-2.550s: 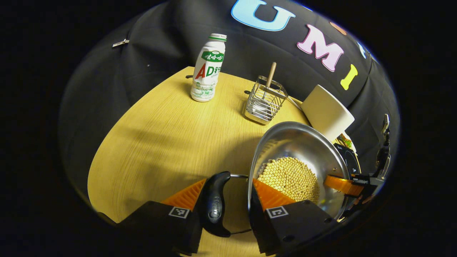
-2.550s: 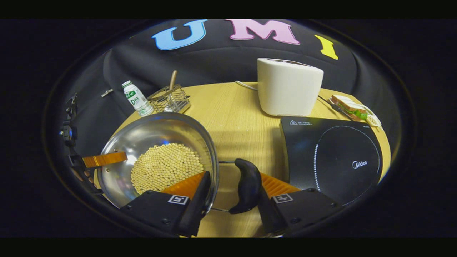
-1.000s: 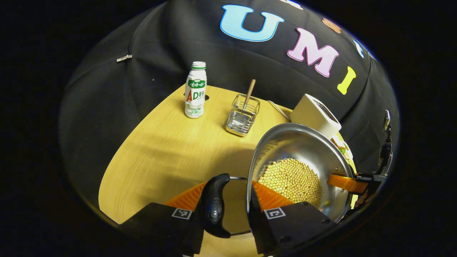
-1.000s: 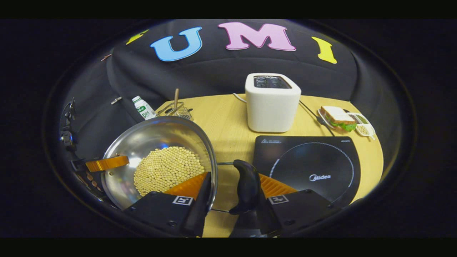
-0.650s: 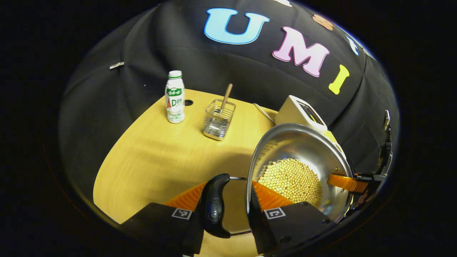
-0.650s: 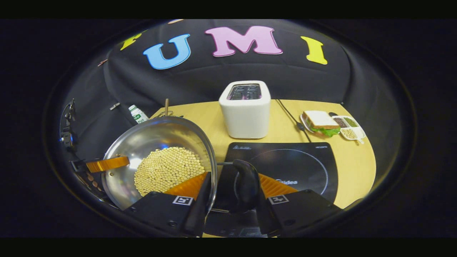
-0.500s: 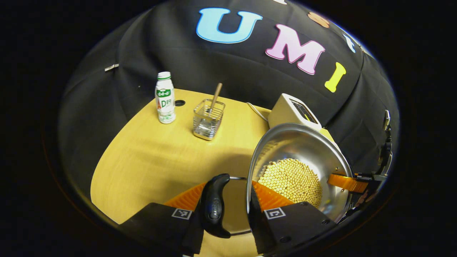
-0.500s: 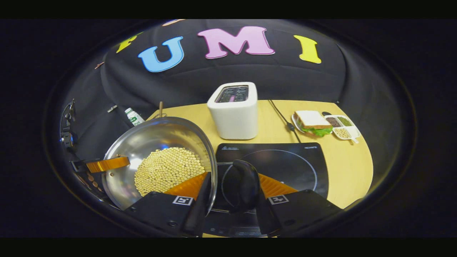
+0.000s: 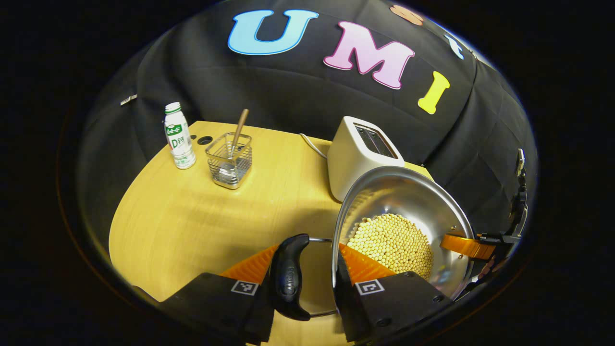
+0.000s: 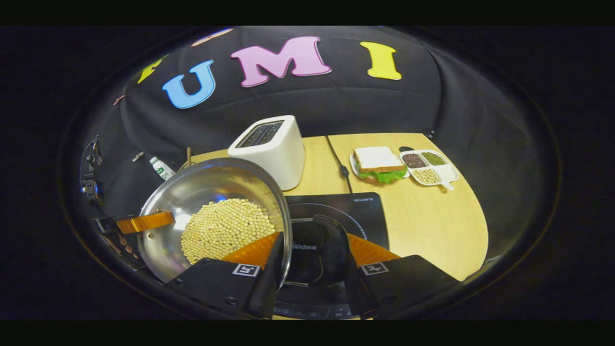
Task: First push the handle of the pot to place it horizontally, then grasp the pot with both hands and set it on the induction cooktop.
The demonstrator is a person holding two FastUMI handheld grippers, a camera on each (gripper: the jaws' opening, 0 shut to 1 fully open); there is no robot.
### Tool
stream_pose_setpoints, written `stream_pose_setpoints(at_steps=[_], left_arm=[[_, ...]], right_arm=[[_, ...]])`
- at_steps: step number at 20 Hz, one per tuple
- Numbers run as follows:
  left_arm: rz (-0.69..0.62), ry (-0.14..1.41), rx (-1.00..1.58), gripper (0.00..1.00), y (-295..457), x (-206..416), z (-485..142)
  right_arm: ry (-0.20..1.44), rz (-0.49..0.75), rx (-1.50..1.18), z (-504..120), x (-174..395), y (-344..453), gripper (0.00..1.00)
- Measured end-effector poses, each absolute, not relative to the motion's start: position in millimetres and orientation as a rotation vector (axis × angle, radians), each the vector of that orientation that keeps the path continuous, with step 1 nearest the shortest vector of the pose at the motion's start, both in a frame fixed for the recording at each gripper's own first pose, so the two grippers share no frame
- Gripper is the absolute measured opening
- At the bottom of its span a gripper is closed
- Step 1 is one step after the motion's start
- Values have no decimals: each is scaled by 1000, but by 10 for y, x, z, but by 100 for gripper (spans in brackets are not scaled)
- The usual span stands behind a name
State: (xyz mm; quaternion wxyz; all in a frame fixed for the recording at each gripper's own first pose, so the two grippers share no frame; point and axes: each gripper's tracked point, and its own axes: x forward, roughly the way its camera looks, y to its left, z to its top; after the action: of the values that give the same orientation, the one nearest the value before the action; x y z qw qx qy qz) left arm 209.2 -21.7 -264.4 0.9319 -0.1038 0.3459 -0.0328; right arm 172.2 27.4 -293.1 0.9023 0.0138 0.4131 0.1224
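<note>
A steel pot (image 9: 399, 197) holding yellow beans (image 9: 391, 240) hangs in the air above the table, gripped on both sides. My left gripper (image 9: 302, 263) is shut on the pot's left black handle (image 9: 288, 276), one finger inside the rim. My right gripper (image 10: 312, 252) is shut on the other black handle (image 10: 329, 247), with one finger likewise inside the pot (image 10: 202, 192). The black induction cooktop (image 10: 358, 211) lies directly under that handle. Each view shows the opposite gripper's finger at the pot's far rim (image 9: 468, 245) (image 10: 144, 221).
A white toaster (image 9: 358, 154) stands just behind the pot, its cable running back. Farther left are a wire basket (image 9: 229, 161) with a wooden stick and a white bottle (image 9: 178, 137). A sandwich plate (image 10: 379, 163) and a divided dish (image 10: 427, 168) sit right of the cooktop on the wooden table (image 10: 432, 216).
Both grippers have carried the pot up off the table and to the right. The cooktop has slid under the right handle, and the bottle and basket have receded to the left.
</note>
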Motion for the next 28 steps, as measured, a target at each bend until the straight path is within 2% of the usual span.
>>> stream_pose_setpoints(at_steps=[15, 28], left_arm=[[-101, 727, -211, 58, -1184, 2335, -2934], [-83, 733, -251, 59, -1207, 2424, -3230]], right_arm=[[881, 202, 51, -3192, 1984, -680, 61], [886, 204, 62, -3441, 2131, -699, 60]])
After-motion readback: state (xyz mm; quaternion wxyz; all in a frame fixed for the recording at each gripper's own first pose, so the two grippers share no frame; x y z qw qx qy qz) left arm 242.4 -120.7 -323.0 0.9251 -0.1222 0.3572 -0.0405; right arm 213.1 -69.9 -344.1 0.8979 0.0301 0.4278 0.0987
